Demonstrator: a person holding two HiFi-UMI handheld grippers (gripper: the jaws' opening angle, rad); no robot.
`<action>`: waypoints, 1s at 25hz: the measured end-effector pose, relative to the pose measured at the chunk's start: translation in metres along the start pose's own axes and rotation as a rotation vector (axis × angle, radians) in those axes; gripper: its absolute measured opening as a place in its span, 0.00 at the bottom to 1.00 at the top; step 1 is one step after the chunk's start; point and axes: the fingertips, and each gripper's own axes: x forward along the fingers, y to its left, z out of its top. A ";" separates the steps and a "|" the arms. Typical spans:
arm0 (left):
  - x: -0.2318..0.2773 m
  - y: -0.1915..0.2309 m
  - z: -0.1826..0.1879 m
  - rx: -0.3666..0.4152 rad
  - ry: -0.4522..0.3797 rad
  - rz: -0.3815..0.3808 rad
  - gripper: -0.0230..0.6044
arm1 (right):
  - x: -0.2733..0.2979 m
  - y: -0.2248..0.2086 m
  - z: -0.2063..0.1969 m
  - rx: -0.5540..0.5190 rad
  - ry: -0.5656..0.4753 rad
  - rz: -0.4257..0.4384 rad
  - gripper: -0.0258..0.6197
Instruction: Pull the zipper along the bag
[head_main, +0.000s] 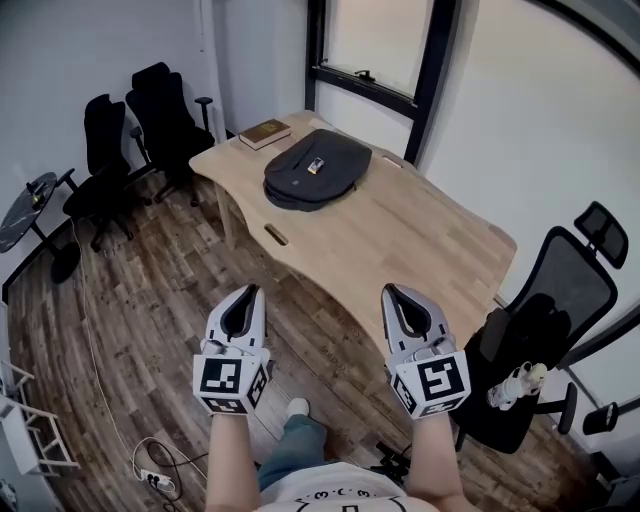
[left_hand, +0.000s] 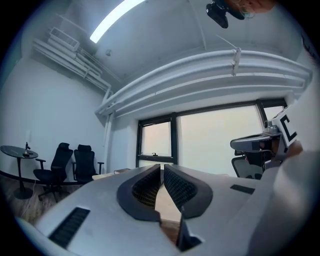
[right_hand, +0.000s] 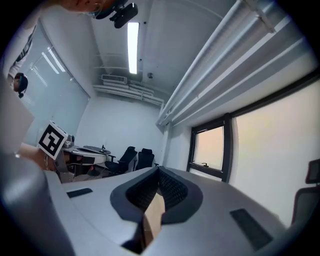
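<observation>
Left gripper (head_main: 254, 291) and right gripper (head_main: 389, 291) hover over the floor, short of the bench (head_main: 430, 235), each with jaws pressed together on nothing. The bag (head_main: 342, 158) lies flat at the bench's far end, well apart from both. Its zipper pull is too small to make out. Doing this well likely means stepping closer, finding the pull, opening one gripper for it, and steadying the bag with the other.
</observation>
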 end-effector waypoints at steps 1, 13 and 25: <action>0.014 0.010 -0.003 0.004 0.010 -0.010 0.07 | 0.018 -0.004 -0.002 0.001 0.003 -0.013 0.12; 0.144 0.114 -0.022 -0.006 0.049 -0.091 0.06 | 0.168 -0.032 -0.026 0.077 0.084 -0.093 0.12; 0.236 0.142 -0.064 -0.035 0.140 -0.148 0.07 | 0.253 -0.079 -0.066 0.145 0.166 -0.077 0.12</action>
